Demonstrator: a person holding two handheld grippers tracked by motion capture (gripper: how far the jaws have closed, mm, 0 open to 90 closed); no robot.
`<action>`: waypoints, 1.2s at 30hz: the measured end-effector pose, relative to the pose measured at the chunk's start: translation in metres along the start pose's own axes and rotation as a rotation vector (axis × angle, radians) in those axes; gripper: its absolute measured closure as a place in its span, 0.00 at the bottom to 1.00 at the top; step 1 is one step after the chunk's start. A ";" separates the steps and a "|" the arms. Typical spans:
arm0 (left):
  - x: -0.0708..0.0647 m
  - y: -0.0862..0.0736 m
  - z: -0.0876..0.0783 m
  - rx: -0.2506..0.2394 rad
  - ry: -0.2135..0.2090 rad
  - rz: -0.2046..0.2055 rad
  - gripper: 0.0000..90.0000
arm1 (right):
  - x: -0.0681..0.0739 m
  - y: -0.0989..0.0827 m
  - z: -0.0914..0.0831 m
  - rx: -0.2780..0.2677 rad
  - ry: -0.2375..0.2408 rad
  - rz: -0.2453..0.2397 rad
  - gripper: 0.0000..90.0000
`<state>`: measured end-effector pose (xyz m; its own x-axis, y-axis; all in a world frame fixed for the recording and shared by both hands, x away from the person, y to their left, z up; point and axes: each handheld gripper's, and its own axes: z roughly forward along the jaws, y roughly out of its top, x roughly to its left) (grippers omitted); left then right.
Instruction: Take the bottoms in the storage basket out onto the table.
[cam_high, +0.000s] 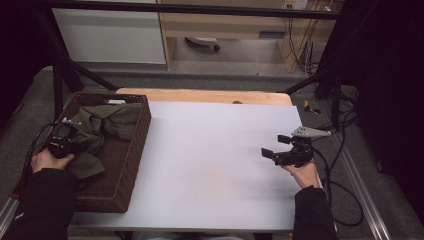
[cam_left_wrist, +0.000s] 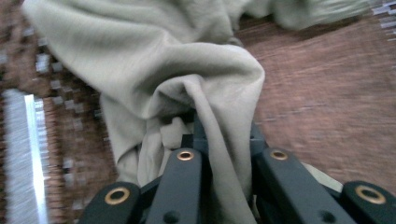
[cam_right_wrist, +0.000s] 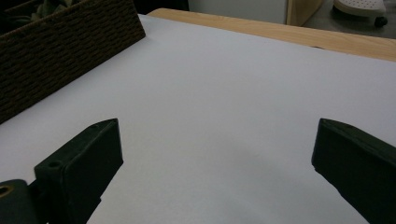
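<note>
The left tool (cam_high: 64, 141) sits inside the basket (cam_high: 134, 150) at the left end of the worktop (cam_high: 210, 165), its black, matte jaws drawn together on a fold of the olive cloth (cam_high: 107, 125); in the left gripper view the cloth (cam_left_wrist: 163, 70) bunches into a soft ridge that runs down between the two jaw arms, so the tool is pinching it. The cloth is thin, limp and creased, lying in a crumpled heap that covers much of the basket's floor and reaches toward its far wall. The basket is a long rectangular one of dark brown woven wicker with upright walls, and its ribbed floor (cam_left_wrist: 327, 102) shows reddish brown beside the cloth. The worktop is a smooth, pale, matte sheet with a light wooden edge (cam_high: 205, 96) along its far side. The right tool (cam_high: 274, 146) is held just above the right part of the worktop, well apart from the basket, with a grey three-cornered plate on top and a cable trailing off the edge. Its blocky black jaws stand wide apart with nothing between them, and in the right gripper view the basket's wall (cam_right_wrist: 60, 60) rises at the far left. Dark frame bars stand round the worktop.
</note>
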<state>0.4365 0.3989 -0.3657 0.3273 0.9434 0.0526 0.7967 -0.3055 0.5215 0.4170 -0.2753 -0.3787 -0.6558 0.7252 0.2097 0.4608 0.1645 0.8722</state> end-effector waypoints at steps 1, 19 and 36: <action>-0.002 0.000 -0.002 -0.006 -0.021 -0.003 0.92 | 0.000 0.000 0.000 0.001 0.000 0.001 0.03; 0.012 0.009 -0.029 -0.102 -0.070 -0.044 0.15 | 0.000 0.000 -0.001 -0.005 0.003 0.000 0.03; 0.035 0.024 -0.008 -0.093 0.003 -0.109 0.03 | 0.000 0.000 -0.001 -0.012 0.004 0.004 0.03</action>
<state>0.4636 0.4256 -0.3447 0.2399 0.9708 -0.0061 0.7771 -0.1883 0.6006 0.4164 -0.2756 -0.3778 -0.6565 0.7231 0.2148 0.4560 0.1535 0.8766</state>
